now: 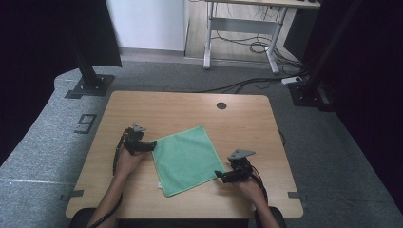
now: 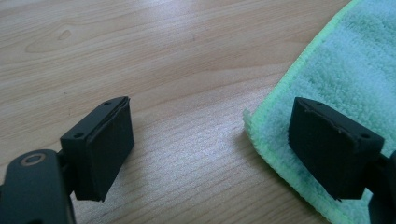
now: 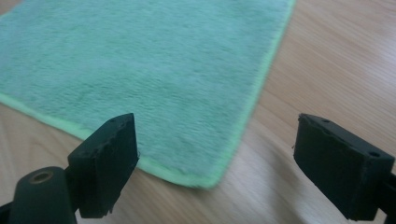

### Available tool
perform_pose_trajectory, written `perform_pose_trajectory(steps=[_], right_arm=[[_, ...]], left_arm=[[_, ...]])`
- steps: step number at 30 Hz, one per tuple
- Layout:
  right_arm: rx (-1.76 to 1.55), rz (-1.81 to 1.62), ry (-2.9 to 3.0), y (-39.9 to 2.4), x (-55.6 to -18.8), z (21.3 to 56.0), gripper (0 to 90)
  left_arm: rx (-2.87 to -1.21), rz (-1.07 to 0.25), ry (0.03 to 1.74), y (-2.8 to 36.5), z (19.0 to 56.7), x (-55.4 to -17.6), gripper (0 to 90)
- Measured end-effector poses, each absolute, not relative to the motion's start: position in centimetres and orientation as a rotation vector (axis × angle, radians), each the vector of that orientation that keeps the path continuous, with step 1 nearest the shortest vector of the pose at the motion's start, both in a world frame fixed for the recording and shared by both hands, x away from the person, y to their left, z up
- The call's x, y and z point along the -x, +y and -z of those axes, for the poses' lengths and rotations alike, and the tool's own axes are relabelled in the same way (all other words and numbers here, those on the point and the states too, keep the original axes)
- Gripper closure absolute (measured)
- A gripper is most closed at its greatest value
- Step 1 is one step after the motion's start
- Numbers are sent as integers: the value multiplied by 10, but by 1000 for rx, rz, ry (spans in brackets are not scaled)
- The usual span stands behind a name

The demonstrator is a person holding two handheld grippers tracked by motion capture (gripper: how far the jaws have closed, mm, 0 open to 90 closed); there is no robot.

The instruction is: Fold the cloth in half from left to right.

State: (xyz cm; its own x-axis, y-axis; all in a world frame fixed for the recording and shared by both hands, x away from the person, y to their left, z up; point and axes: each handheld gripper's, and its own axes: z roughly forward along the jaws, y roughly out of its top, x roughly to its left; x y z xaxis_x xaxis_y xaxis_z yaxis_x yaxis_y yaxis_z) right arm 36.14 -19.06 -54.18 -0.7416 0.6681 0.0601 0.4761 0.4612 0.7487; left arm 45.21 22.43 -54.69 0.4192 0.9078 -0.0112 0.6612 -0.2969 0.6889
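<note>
Fingers on your left gripper [image 1: 153, 145] stand spread wide, nothing pinched: one hangs over bare wood, the other over the left corner of the green microfiber cloth [image 1: 186, 158], as the left gripper view shows [image 2: 210, 149]. That cloth [image 2: 336, 84] lies flat and unfolded on the wooden tabletop [image 1: 190, 107], turned diamond-wise, between your two hands and near the front edge. Farther right, your right gripper [image 1: 219, 175] sits just off the cloth's right corner. In the right gripper view [image 3: 215, 163] its fingers are likewise spread, straddling that corner of the cloth [image 3: 140, 70] without pressing on it.
</note>
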Motion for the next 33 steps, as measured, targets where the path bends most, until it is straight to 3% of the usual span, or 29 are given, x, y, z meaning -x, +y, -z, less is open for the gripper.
perform_pose_trajectory(steps=[33], right_arm=[[-715, -1216, 2701, -94, -348, 528, 161]], left_arm=[[-2057, -518, 1326, 224, 547, -452, 145]])
